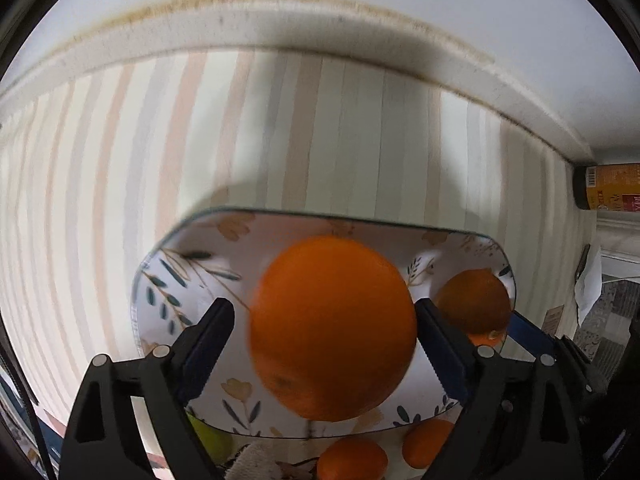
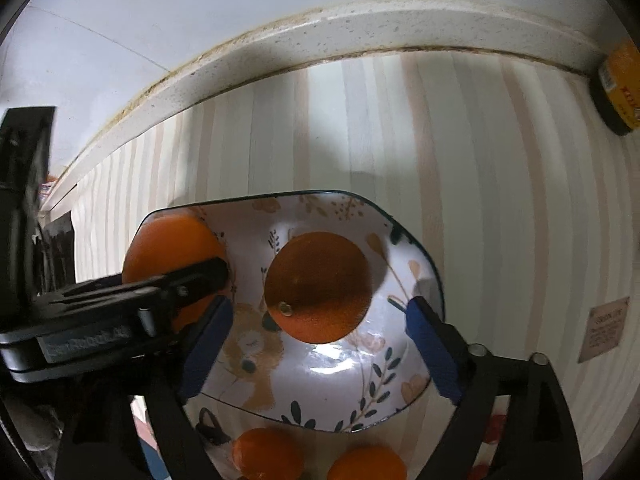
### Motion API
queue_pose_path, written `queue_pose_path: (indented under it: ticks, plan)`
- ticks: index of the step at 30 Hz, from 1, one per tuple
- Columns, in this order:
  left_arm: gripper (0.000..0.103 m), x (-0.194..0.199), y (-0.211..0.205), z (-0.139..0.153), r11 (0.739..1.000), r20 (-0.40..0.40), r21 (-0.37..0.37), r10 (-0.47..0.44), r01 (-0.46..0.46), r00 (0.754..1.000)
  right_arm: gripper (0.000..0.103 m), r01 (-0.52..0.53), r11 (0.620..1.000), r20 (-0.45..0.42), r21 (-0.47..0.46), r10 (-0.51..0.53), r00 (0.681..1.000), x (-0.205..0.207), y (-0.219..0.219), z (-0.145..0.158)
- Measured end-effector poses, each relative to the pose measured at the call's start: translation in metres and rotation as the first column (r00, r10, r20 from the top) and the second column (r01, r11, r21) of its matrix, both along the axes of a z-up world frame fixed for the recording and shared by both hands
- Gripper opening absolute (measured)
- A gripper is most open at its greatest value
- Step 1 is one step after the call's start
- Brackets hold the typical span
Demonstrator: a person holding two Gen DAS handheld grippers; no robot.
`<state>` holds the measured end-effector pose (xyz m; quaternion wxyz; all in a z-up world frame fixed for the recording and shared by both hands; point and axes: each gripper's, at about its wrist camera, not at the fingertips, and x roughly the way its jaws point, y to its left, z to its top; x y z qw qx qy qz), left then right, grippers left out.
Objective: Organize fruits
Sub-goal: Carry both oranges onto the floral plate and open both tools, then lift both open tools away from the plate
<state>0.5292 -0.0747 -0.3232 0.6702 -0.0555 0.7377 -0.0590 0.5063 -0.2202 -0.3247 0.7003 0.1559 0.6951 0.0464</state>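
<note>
A floral plate (image 1: 188, 264) (image 2: 360, 376) lies on a striped table cover. In the left wrist view my left gripper (image 1: 325, 340) holds a large orange (image 1: 332, 328) between its fingers, above the plate; the left finger shows a small gap, so the grip looks loose. A second orange (image 1: 474, 300) (image 2: 318, 286) rests in the plate. In the right wrist view my right gripper (image 2: 320, 360) is open and empty over the plate, the resting orange just beyond its fingertips. The left gripper (image 2: 120, 304) with its orange (image 2: 168, 240) shows at the left there.
Two more oranges (image 1: 352, 460) (image 1: 428, 444) (image 2: 268, 456) (image 2: 366, 464) lie on the near side of the plate. A green fruit (image 1: 212, 440) sits lower left. A dark jar with a yellow label (image 1: 608, 192) (image 2: 620, 88) stands at the right by the white counter ledge (image 1: 280, 28).
</note>
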Motion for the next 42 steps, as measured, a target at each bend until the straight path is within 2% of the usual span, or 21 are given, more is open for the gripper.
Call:
queue_pose_path:
  ticks: [9, 16, 23, 29, 42]
  plan:
    - [0.091, -0.023, 0.011, 0.041, 0.998, 0.097, 0.067, -0.022, 0.015, 0.995, 0.092, -0.026, 0.995, -0.014, -0.101, 0.025, 1.000, -0.020, 0.015, 0.025]
    - [0.091, -0.047, 0.030, 0.086, 0.990, 0.217, 0.133, -0.065, 0.036, 0.974, 0.092, -0.022, 0.988, 0.025, -0.150, 0.026, 0.999, -0.051, 0.015, 0.058]
    - [0.091, -0.082, 0.052, 0.122, 0.988, 0.304, 0.146, -0.093, 0.050, 0.948, 0.092, -0.021, 0.975, 0.106, -0.221, 0.045, 0.993, -0.086, 0.025, 0.099]
    - [0.091, -0.115, 0.061, 0.157, 0.988, 0.374, 0.144, -0.105, 0.054, 0.921, 0.092, 0.010, 0.973, 0.178, -0.229, 0.032, 0.984, -0.113, 0.032, 0.132]
    - [0.091, -0.169, 0.070, 0.202, 0.992, 0.456, 0.113, -0.108, 0.063, 0.883, 0.092, 0.054, 0.967, 0.310, -0.251, 0.027, 0.950, -0.171, 0.036, 0.205]
